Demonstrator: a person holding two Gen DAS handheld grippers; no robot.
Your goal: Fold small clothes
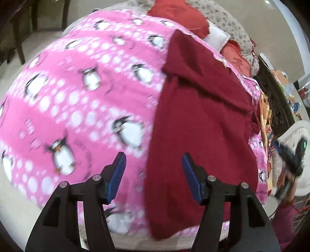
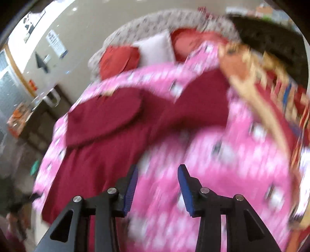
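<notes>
A dark red garment (image 1: 199, 124) lies folded lengthwise on a pink penguin-print blanket (image 1: 77, 93), a sleeve flap laid across its top. My left gripper (image 1: 153, 160) hovers above its near left edge, open, nothing between the blue pads. In the blurred right wrist view the same dark red garment (image 2: 108, 135) spreads over the pink blanket (image 2: 222, 174). My right gripper (image 2: 158, 174) is open above the blanket, just right of the garment's edge, holding nothing.
Red cushions (image 1: 180, 13) and a white pillow (image 1: 217, 36) lie at the far end of the bed. A patterned orange cloth (image 2: 251, 77) and a dark carved headboard (image 1: 275, 93) run along the right side. The other gripper, in a hand (image 1: 288, 160), shows at the right edge.
</notes>
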